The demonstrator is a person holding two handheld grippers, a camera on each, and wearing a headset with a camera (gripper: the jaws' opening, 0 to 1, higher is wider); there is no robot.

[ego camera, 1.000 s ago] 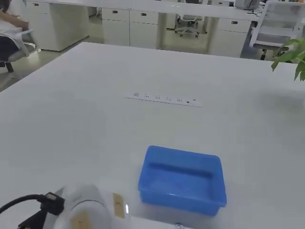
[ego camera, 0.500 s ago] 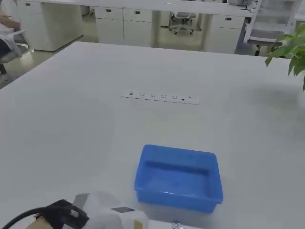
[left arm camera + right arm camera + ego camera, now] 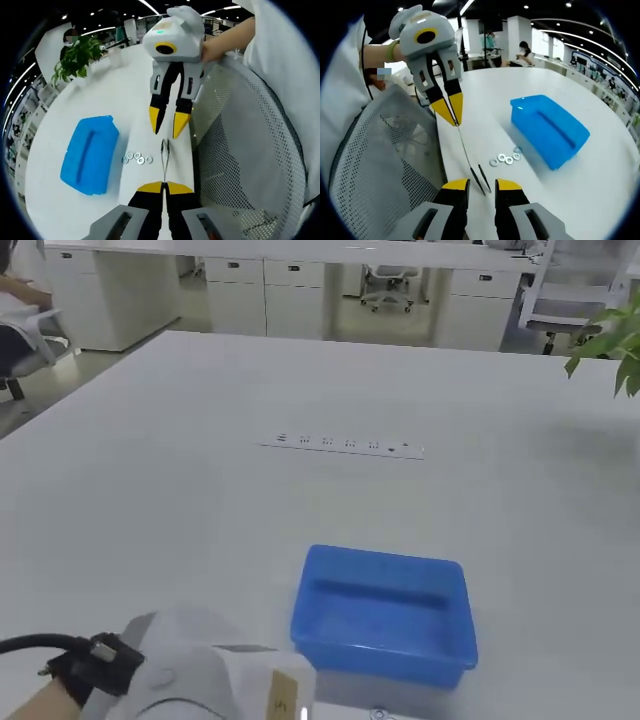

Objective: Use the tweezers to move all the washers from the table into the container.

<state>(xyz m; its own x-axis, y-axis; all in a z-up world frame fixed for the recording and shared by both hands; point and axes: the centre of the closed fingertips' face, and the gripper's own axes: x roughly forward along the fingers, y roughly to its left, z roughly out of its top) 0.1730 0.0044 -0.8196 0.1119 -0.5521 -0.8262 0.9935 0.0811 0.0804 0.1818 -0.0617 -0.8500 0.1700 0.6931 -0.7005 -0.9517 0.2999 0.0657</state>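
The tweezers [image 3: 164,157] run along the near edge of the white table [image 3: 200,490]. The left gripper [image 3: 163,187] is pinched fully closed on their tail end. Their dark forked tips point at the right gripper [image 3: 482,186], whose jaws stand apart with nothing between them, the tips just short of the gap. I cannot tell whether the tweezer tips rest on the table or hang just above it.

The washers [image 3: 137,158] lie in a small loose cluster, flat on the table just beside the tweezers. They sit close to the near wall of the blue container [image 3: 385,615], which looks empty. In the head view a gripper [image 3: 200,680] sits at the near left.

The tweezers are probably thin spring steel, light and stiff along their length but easy to squeeze across. A grip at the tail alone leaves them free to pivot and cannot close the tips. The better hold is likely across the two arms near mid-length, where a light squeeze brings the tips together.

The washers look like small, thin, hard metal rings, nearly weightless and slick, lying flush so there is little edge to get under. I would put one tip through the hole and the other outside the rim. They should be lifted one at a time, since a hard pinch may flick them away.
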